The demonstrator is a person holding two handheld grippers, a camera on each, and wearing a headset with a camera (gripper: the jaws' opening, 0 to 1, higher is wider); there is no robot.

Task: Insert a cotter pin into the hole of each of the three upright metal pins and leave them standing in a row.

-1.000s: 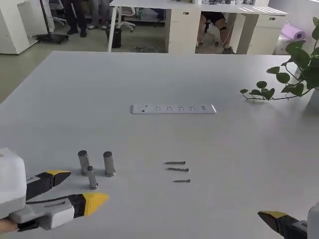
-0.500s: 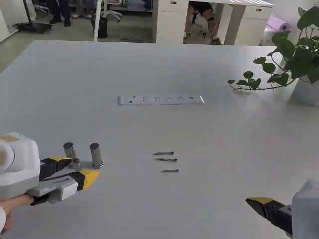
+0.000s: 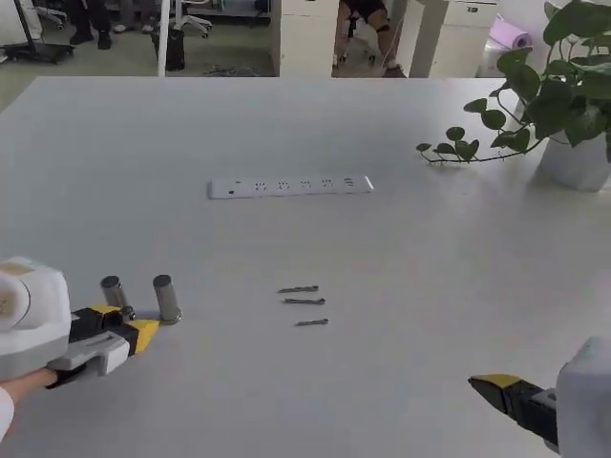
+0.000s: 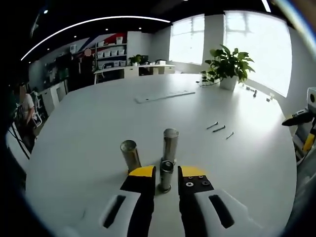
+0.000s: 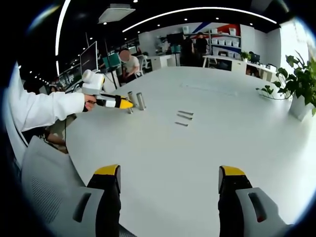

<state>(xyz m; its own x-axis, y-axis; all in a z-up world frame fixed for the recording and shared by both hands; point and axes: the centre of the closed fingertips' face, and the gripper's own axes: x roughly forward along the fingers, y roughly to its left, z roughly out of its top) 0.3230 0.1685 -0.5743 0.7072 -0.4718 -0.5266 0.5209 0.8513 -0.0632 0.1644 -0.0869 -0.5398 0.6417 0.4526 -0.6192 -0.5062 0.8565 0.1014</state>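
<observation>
Three upright metal pins stand near the table's left front: one [image 3: 111, 289], a taller one [image 3: 165, 298], and a front pin [image 4: 166, 173] standing between my left gripper's jaws. My left gripper [image 3: 126, 324] is open only a little, with thin gaps on both sides of that pin. The other two pins [image 4: 130, 154] [image 4: 170, 143] stand just beyond its tips. Three cotter pins [image 3: 304, 301] lie flat in a short column at mid table, also visible as cotter pins [image 5: 184, 117]. My right gripper [image 5: 169, 173] is wide open over bare table at the front right, with one yellow tip [image 3: 498, 386] showing.
A white power strip [image 3: 289, 186] lies across the table's middle, farther back. A potted plant [image 3: 563, 95] stands at the back right, trailing a vine onto the table. Desks, chairs and people are beyond the table's far edge.
My left gripper has moved forward onto the front pin, and its jaws have narrowed around it. The head camera has shifted. The right gripper stays low at the front right.
</observation>
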